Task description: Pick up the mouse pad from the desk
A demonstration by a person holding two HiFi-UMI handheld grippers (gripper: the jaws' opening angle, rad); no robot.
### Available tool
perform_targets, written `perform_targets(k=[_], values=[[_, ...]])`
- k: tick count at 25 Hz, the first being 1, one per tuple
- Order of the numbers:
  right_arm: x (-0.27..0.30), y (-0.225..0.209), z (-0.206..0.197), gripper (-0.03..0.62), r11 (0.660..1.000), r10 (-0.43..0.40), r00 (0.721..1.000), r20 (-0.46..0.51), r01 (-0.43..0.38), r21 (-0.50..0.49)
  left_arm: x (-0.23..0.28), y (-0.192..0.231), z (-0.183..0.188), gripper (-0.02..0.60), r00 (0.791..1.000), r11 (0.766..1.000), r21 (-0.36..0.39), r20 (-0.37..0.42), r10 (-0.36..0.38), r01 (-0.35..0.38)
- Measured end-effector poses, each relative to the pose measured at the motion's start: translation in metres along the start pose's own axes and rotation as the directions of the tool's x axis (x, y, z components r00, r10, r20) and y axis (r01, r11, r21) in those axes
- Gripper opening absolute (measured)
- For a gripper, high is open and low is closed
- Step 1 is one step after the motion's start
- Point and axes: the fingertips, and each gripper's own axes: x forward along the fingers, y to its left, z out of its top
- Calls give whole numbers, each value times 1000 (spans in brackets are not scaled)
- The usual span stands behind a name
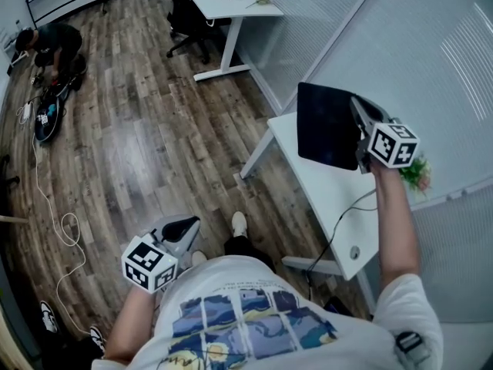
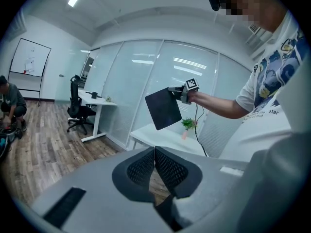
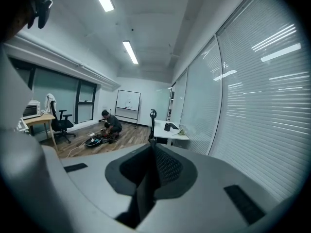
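at the far left a crouched person (image 1: 48,43) works beside gear on the floor, and a pale cable (image 1: 68,230) loops along that edge. the wood floor (image 1: 146,129) between them and the desks lies wide and open. the left gripper (image 1: 185,226) hangs low over that floor beside the person's knee, well apart from any furniture, its jaws pressed together on nothing. past it, at the top, a far desk (image 1: 231,6) with an office chair (image 1: 183,14) stands against the glass wall (image 1: 431,52).

the near white desk (image 1: 323,199) runs along that wall, its left edge facing the open floor. the mouse pad (image 1: 327,126) is held above the desk's far end, clear of the top. the right gripper (image 1: 357,129) is clamped on its right edge; in the right gripper view the pad (image 3: 145,191) shows only as a thin dark edge between the pads. the pad stands roughly upright, with its broad face turned toward the open floor. from the left gripper view it (image 2: 163,108) looks almost square and tilted, one corner pointing down at the desk, so no long axis is plain. a small plant (image 1: 417,174) sits just right of the gripper.
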Motion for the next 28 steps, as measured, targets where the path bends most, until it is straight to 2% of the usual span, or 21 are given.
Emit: perform_targets(k=[11, 28], values=[[-36, 50, 25, 26, 998, 55, 998, 27, -54, -27, -6, -13, -7, 5, 1000, 1000, 2, 8, -25, 25], [-62, 78, 47, 26, 994, 100, 993, 59, -98, -47, -11, -16, -1, 5, 1000, 1000, 18, 17, -17, 17]])
